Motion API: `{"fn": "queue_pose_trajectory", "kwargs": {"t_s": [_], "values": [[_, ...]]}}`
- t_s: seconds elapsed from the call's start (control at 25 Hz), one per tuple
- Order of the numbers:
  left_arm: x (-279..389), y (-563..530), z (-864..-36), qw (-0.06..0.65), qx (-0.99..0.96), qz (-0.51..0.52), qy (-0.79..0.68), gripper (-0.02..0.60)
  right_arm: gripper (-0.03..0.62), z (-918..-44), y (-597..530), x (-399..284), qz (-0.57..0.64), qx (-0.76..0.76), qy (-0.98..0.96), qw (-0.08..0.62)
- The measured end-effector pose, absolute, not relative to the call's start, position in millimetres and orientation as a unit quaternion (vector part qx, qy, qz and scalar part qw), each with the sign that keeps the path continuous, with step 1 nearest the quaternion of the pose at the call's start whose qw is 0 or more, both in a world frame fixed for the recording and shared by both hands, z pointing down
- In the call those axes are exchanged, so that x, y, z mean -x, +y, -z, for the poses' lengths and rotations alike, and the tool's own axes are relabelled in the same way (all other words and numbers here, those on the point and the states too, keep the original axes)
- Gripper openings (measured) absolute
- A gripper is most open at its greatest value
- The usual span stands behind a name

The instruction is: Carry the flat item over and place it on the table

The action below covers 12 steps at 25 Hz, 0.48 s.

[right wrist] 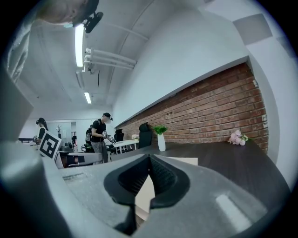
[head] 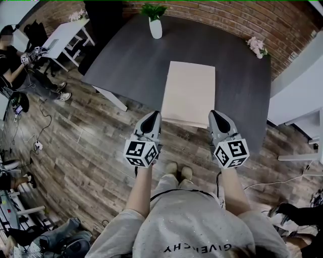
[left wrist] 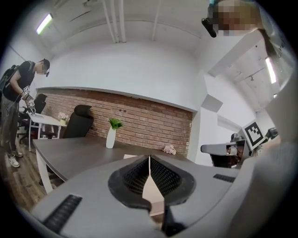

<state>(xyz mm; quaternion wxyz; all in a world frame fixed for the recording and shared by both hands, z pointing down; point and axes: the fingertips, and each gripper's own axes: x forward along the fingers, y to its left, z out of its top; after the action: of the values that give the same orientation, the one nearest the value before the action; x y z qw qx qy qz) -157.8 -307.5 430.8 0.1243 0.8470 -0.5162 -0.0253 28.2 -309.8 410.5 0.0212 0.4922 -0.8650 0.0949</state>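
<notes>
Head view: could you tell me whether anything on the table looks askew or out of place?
Only one thing stands out: the cream flat board lies with its near edge right at the dark table's near edge, possibly overhanging slightly; I cannot tell. The white vase stands upright, and nothing looks spilled or damaged.

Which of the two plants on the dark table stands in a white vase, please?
The green leafy plant at the far edge; the pink flowers at the right corner show none.

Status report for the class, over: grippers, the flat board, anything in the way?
Left gripper, right gripper shut, empty. Flat board lies on dark table. Vase, flowers far back, not in the way.
</notes>
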Motion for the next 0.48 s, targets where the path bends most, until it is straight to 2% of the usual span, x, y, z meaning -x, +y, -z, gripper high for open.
{"fn": "queue_pose_trajectory", "kwargs": {"t_s": [0.48], "values": [[163.0,-313.7,-406.0,0.112,-0.852,0.037,-0.51,0.005,-0.002,-388.6,-312.1,-22.1,-0.079,-0.496,-0.865,0.012]]}}
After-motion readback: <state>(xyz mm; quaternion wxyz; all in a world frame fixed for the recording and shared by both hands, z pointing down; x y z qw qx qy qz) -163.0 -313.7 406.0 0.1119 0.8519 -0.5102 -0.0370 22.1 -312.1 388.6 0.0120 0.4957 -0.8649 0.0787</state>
